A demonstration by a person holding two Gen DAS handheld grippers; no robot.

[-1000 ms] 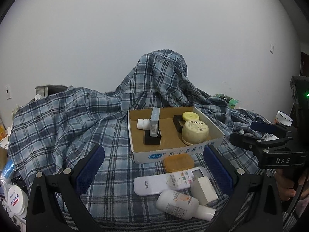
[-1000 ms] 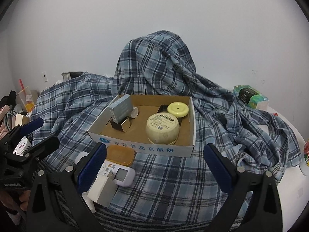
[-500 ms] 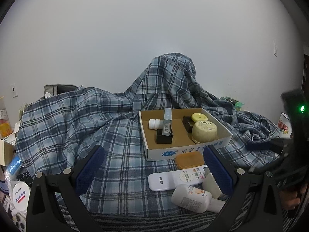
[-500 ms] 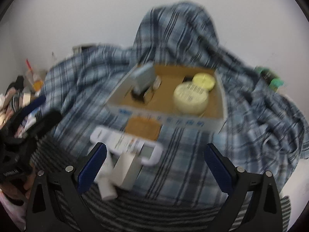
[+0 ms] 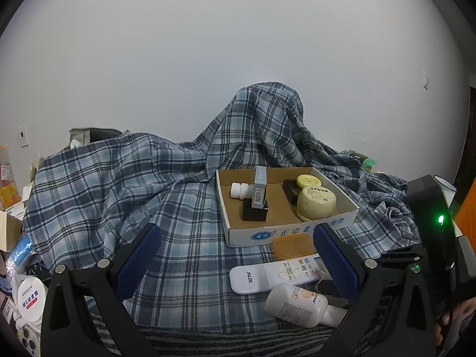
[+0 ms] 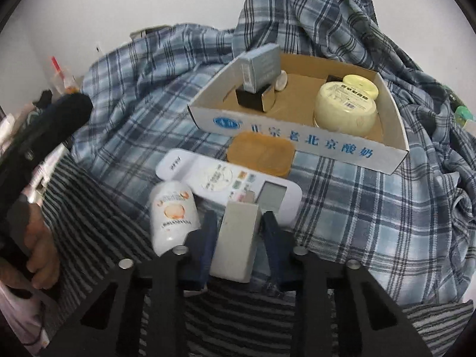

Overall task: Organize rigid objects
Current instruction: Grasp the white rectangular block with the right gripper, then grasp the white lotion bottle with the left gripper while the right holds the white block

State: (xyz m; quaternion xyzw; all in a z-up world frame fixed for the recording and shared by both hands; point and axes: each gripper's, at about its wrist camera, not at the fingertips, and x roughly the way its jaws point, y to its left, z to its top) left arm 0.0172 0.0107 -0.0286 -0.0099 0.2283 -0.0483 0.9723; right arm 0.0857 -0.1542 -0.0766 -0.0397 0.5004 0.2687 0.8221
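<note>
My right gripper (image 6: pixel 238 220) points steeply down and is shut on a small grey-white box (image 6: pixel 235 238), with a pad pressed on each long side. The box lies on the plaid cloth beside a white lotion bottle (image 6: pixel 172 214) and a white remote (image 6: pixel 208 172). An orange soap case (image 6: pixel 258 154) leans at the front wall of the cardboard tray (image 6: pixel 297 145). My left gripper (image 5: pixel 236 255) hangs open above the cloth with nothing between its fingers. In the left wrist view its right finger hides the grey box, while the remote (image 5: pixel 267 273) and the bottle (image 5: pixel 294 303) show.
The cardboard tray (image 5: pixel 267 233) holds a cream jar (image 5: pixel 316 202), a yellow-lidded jar (image 5: pixel 309 181), a grey carton on a black box (image 5: pixel 258 192) and a small white bottle (image 5: pixel 238 190). A plaid heap rises behind. Jars and clutter (image 5: pixel 31 300) sit at the far left.
My right gripper tipped downward, came in over the loose items and went from wide open to shut on the grey-white box. My left gripper stayed open and hardly moved.
</note>
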